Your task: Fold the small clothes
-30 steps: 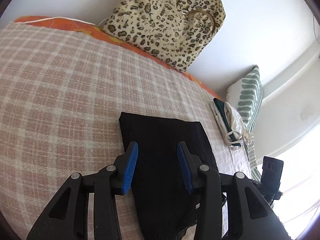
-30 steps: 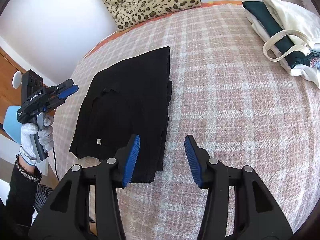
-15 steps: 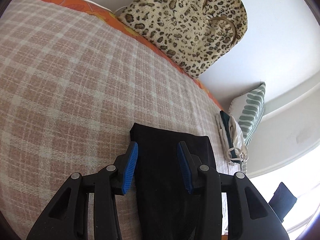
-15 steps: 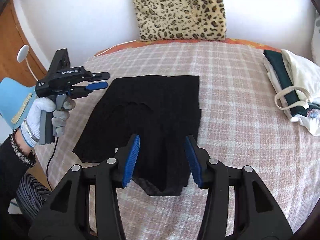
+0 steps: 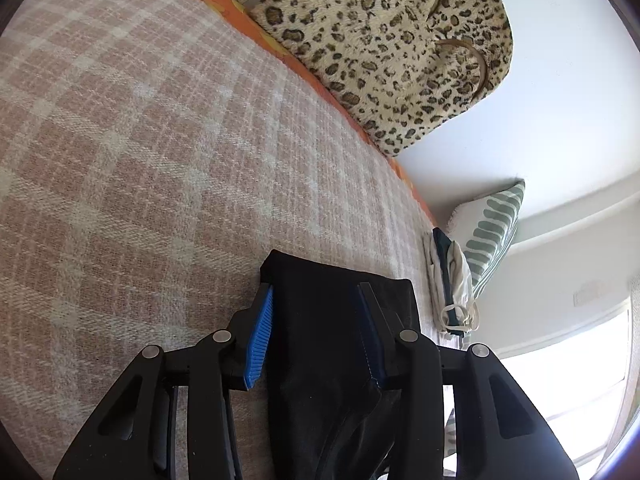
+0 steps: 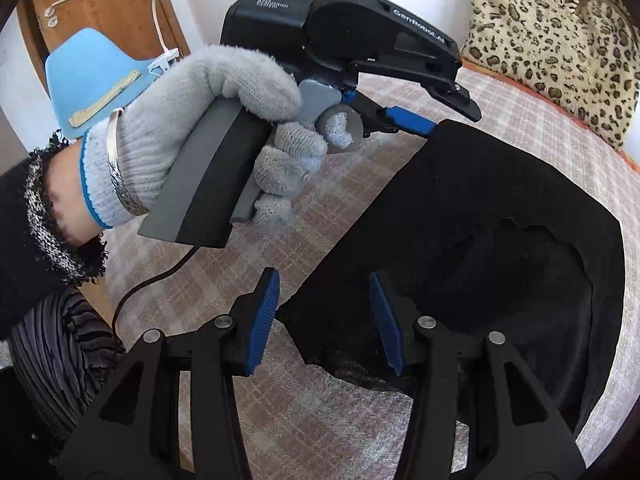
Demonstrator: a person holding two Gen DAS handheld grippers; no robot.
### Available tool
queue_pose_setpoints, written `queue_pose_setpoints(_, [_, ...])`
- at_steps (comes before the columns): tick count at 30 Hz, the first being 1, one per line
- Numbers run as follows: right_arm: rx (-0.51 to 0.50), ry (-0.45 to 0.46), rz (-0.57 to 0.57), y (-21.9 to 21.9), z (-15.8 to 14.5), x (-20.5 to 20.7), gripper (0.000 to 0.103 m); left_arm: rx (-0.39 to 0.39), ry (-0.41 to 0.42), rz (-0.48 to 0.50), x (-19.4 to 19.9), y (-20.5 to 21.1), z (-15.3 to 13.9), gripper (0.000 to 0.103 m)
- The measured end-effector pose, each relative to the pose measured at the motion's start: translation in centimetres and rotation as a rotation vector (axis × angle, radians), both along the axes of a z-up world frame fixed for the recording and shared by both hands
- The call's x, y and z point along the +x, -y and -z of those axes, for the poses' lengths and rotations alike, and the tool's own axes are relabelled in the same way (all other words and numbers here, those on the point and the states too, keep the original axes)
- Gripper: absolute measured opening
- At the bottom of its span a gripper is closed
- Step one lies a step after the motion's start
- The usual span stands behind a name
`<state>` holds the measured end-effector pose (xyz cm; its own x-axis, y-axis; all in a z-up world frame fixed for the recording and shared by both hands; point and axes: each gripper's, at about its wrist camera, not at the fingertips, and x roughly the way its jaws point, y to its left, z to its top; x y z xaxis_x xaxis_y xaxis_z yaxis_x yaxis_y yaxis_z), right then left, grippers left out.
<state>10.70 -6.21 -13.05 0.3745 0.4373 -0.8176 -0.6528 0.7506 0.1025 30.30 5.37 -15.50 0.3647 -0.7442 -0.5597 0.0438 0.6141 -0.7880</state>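
Note:
A black garment (image 5: pixel 340 340) lies folded flat on the pink plaid blanket (image 5: pixel 160 160). My left gripper (image 5: pixel 316 292) hovers open over its far corner, one blue pad on each side of the cloth edge, neither pressing. The right wrist view shows the same garment (image 6: pixel 480 232) with a curved inner seam. There, the left gripper (image 6: pixel 444 114), held by a gloved hand (image 6: pixel 192 120), points at the far corner. My right gripper (image 6: pixel 323 276) is open above the garment's near left corner, with cloth under its right finger.
A leopard-print bag (image 5: pixel 400 40) leans on the wall behind the bed. A pile of folded clothes (image 5: pixel 448 280) and a green-striped pillow (image 5: pixel 492 232) sit at the right end. A blue chair (image 6: pixel 92 76) and a wooden door stand left of the bed.
My right gripper has swung left across the garment to its near left corner, close to the left hand. The left gripper has dropped a little and rolled, nearing the far corner.

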Motion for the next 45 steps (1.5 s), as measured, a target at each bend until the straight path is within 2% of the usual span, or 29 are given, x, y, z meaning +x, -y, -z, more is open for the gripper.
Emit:
queue_pose_setpoints(4, [0.027,-0.03,0.011,0.9,0.8,0.1,0.049,-0.021,0.004,0.04,0.0,0.8,-0.3,0.039])
queue_pose_setpoints(8, [0.02,-0.025,0.007,0.9,1.1,0.0,0.049,-0.049,0.003,0.023,0.8,0.8,-0.4,0.039])
queue_pose_setpoints(15, [0.009,-0.013,0.001,0.7,1.4,-0.1,0.049,-0.033,0.006,-0.049,2.1,0.2,-0.1,0.039])
queue_pose_setpoints(18, [0.004,-0.008,-0.004,0.6,1.5,0.0,0.049,-0.002,0.012,-0.035,2.1,0.4,0.0,0.039])
queue_pose_setpoints(22, [-0.002,-0.001,-0.01,0.4,1.5,-0.1,0.049,-0.012,0.002,-0.006,2.1,-0.1,-0.3,0.039])
queue_pose_setpoints(25, [0.01,-0.016,-0.006,0.6,1.4,0.1,0.049,0.052,0.035,0.0,1.8,-0.7,-1.2,0.039])
queue_pose_setpoints(27, [0.019,-0.028,-0.002,0.9,1.4,0.1,0.049,0.114,0.067,-0.03,1.6,-1.6,-2.0,0.039])
queue_pose_setpoints(30, [0.037,-0.043,0.011,1.5,1.1,0.0,0.049,0.109,0.082,-0.069,1.4,-2.7,-2.5,0.039])
queue_pose_setpoints(31, [0.049,-0.048,0.015,1.9,0.9,-0.2,0.049,0.133,0.096,-0.075,1.2,-2.7,-2.8,0.039])
queue_pose_setpoints(37, [0.113,-0.004,0.074,5.2,-2.2,-1.7,0.049,0.31,0.191,-0.02,0.1,-0.4,-4.6,0.039])
queue_pose_setpoints(43, [0.144,0.046,0.19,9.6,-4.6,-2.7,0.05,0.413,0.257,0.004,-1.0,1.3,-5.7,0.039])
queue_pose_setpoints(45, [0.143,0.061,0.234,11.2,-4.9,-2.6,0.056,0.442,0.276,0.013,-1.3,1.8,-5.9,0.04])
